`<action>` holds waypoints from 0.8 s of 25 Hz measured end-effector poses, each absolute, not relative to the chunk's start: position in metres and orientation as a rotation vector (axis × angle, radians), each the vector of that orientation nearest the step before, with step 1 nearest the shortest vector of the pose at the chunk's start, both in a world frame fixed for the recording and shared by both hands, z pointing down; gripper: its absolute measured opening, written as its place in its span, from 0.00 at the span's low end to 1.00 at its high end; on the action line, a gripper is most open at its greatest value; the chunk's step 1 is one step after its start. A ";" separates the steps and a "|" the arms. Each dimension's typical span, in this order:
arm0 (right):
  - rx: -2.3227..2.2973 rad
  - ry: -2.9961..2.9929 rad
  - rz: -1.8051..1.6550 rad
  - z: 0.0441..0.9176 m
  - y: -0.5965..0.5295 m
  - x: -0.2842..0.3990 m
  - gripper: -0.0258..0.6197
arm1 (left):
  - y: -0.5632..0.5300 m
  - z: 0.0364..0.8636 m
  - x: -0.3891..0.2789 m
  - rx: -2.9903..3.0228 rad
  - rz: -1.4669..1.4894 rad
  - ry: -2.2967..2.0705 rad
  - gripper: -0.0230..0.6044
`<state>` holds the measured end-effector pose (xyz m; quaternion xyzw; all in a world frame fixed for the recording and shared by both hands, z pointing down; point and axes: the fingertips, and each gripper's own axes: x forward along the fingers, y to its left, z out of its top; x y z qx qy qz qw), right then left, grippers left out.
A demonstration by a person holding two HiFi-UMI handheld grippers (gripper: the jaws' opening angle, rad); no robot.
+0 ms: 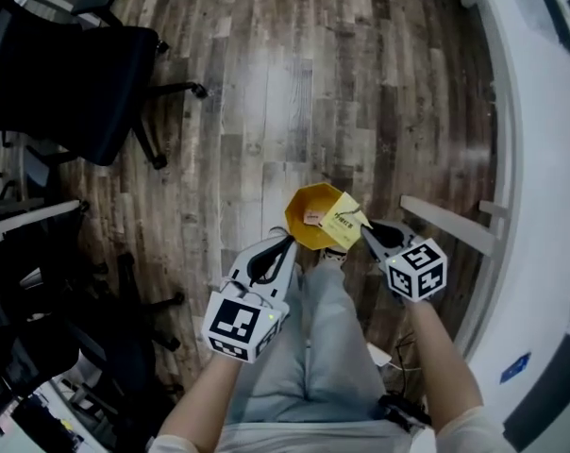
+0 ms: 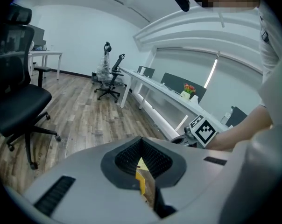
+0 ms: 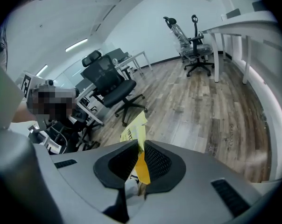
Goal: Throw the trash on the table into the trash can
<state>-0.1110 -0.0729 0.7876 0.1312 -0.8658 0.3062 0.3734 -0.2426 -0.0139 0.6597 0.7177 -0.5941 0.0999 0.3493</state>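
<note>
Wood-plank floor (image 1: 266, 111) fills the space below me, with a black office chair (image 1: 68, 74) off to my left and the curved edge of a white table (image 1: 549, 159) running down my right. My legs in light jeans (image 1: 313, 357) show at the bottom of the head view.

I hold the yellow paper wrapper (image 1: 318, 217) in the air in front of my knees, above the floor and away from the table. It hangs open like a small bag, mouth up, with a paler printed slip (image 1: 342, 221) lying against its right side.

My left gripper (image 1: 288, 243) has its jaws closed on the wrapper's left edge. In the left gripper view a strip of yellow paper sits pinched between the ribbed pads. My right gripper (image 1: 364, 227) is clamped on the right edge, and in the right gripper view the yellow sheet and the printed slip stand up out of the narrow gap between its pads.

The two grippers are near each other, with the wrapper stretched between them. Both point down and forward, each marker cube (image 1: 244, 327) close to my wrist.
</note>
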 end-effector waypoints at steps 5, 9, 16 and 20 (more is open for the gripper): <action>0.353 -2.148 0.810 0.862 -0.057 -0.114 0.14 | -0.007 0.708 -0.250 1.833 0.265 -1.536 0.04; 0.329 -2.093 0.825 0.933 -0.036 -0.117 0.14 | 0.005 0.749 -0.255 1.809 0.251 -1.543 0.04; 0.342 -2.023 0.849 1.031 -0.026 -0.127 0.14 | 0.022 0.810 -0.255 1.774 0.247 -1.532 0.04; 0.337 -1.992 0.837 1.059 -0.021 -0.127 0.14 | 0.032 0.824 -0.250 1.769 0.256 -1.516 0.04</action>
